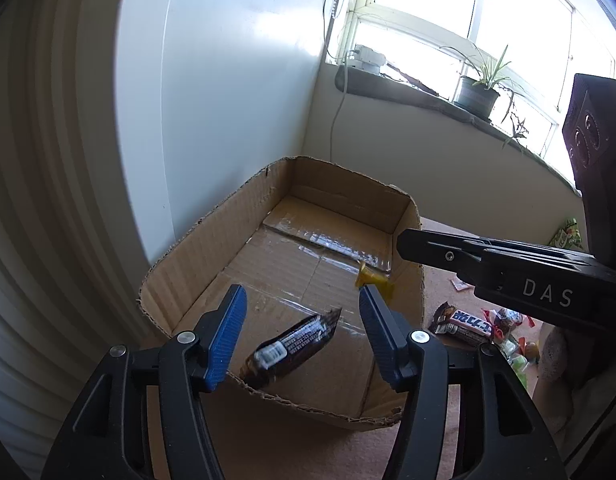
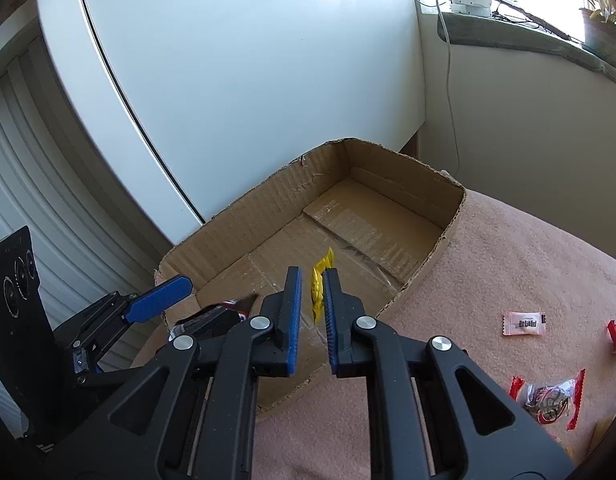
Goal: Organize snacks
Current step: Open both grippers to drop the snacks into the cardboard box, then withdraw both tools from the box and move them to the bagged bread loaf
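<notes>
An open cardboard box (image 1: pixel 187 272) sits on a pink cloth; it also shows in the right wrist view (image 2: pixel 448 240). My left gripper (image 1: pixel 301 300) is open over the box's near end. A dark brown snack bar (image 1: pixel 291 346) lies tilted below and between its fingers, free of them, its lower end at the box's near wall. My right gripper (image 2: pixel 312 280) is above the box, with a small yellow wrapped candy (image 2: pixel 319 284) between its narrowly parted fingers; whether they touch it is unclear. In the left wrist view the candy (image 1: pixel 372 280) hangs under the right gripper's tip.
Loose snacks lie on the pink cloth right of the box: a brown bar (image 1: pixel 464 322), a pink sachet (image 2: pixel 524 323), red-wrapped packs (image 2: pixel 548 398). A white cabinet (image 2: pixel 227 80) stands behind the box. A windowsill with a potted plant (image 1: pixel 478 94) is at the back right.
</notes>
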Motion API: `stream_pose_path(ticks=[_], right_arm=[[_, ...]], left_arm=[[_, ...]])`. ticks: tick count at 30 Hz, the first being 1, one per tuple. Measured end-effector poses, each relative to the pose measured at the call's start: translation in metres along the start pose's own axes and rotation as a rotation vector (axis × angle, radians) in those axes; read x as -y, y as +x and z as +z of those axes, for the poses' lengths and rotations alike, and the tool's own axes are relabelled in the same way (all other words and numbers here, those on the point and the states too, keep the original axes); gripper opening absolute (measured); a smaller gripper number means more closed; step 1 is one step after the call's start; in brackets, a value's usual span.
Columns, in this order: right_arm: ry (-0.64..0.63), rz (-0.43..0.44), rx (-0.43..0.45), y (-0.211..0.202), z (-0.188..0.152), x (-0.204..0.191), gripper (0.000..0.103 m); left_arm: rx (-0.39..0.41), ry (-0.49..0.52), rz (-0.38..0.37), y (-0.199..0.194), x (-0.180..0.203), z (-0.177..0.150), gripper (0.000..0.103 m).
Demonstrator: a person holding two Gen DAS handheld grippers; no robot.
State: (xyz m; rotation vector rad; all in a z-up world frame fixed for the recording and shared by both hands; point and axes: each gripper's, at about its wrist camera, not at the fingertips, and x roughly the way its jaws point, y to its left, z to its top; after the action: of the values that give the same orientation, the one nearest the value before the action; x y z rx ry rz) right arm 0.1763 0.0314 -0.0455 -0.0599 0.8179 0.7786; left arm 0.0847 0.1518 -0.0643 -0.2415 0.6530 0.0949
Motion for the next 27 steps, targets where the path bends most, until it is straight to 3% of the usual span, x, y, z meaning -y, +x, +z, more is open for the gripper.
stream_pose_path(ticks=[3, 7, 11, 16, 20, 27], right_arm=[[0.011, -0.011, 0.022, -0.007, 0.0, 0.003, 0.051], [0.012, -0.022, 0.04, -0.016, 0.0, 0.005, 0.051], [0.009, -0.039, 0.056, -0.026, -0.003, 0.009, 0.062], [0.008, -0.058, 0.078, -0.042, -0.007, 0.014, 0.063], [0.006, -0.072, 0.096, -0.059, -0.013, 0.019, 0.07], [-0.002, -0.114, 0.119, -0.095, -0.033, 0.036, 0.071]], left_arm=[[0.005, -0.001, 0.001, -0.003, 0.001, 0.0, 0.058], [0.008, -0.004, 0.004, -0.005, 0.001, -0.001, 0.058], [0.014, -0.004, 0.004, -0.008, 0.004, -0.001, 0.058], [0.019, 0.005, -0.001, -0.013, 0.011, -0.002, 0.058], [0.024, 0.01, -0.009, -0.016, 0.019, -0.004, 0.058], [0.025, 0.025, -0.041, -0.021, 0.036, -0.01, 0.058]])
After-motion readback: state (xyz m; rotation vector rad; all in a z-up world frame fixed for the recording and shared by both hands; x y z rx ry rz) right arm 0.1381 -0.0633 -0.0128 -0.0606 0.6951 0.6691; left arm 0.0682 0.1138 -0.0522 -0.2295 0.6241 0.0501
